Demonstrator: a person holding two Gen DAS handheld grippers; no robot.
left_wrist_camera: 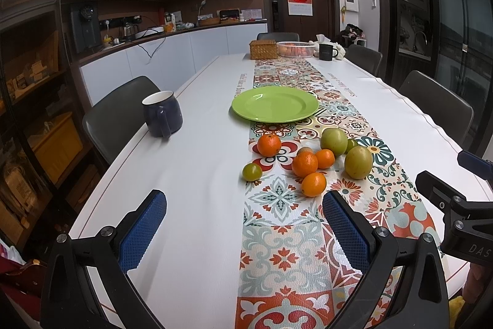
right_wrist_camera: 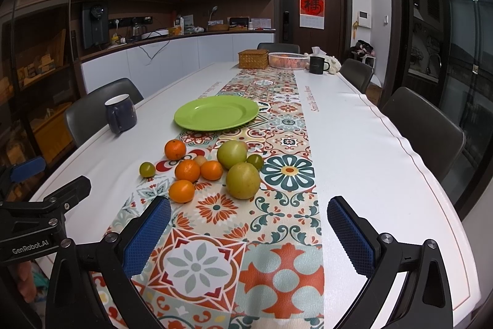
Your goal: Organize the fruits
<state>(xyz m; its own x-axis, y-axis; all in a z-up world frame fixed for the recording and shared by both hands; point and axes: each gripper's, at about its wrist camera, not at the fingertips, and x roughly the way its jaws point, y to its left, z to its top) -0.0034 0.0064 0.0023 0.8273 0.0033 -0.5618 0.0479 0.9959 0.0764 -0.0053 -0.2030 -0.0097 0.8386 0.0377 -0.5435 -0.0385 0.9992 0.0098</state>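
Several fruits lie in a loose cluster on the patterned table runner [left_wrist_camera: 286, 236]: oranges [left_wrist_camera: 269, 145] [right_wrist_camera: 175, 149], two large green fruits [left_wrist_camera: 358, 162] [right_wrist_camera: 242, 180] and small green ones [left_wrist_camera: 252, 171] [right_wrist_camera: 147, 169]. An empty green plate [left_wrist_camera: 275, 104] [right_wrist_camera: 216, 114] sits just beyond them. My left gripper [left_wrist_camera: 243, 233] hovers open near the table's front, nothing between its blue pads; the nearest orange [left_wrist_camera: 313, 184] lies just ahead of its right finger. My right gripper [right_wrist_camera: 249, 236] is open too, empty, behind the cluster. Each gripper's black frame shows at the edge of the other's view.
A dark blue mug [left_wrist_camera: 162, 114] [right_wrist_camera: 120, 113] stands at the table's left edge. At the far end are a wicker box [left_wrist_camera: 263, 49], a white basket [left_wrist_camera: 295, 48] and a black mug [left_wrist_camera: 326, 51]. Dark chairs [left_wrist_camera: 120, 116] [right_wrist_camera: 423, 131] line both sides.
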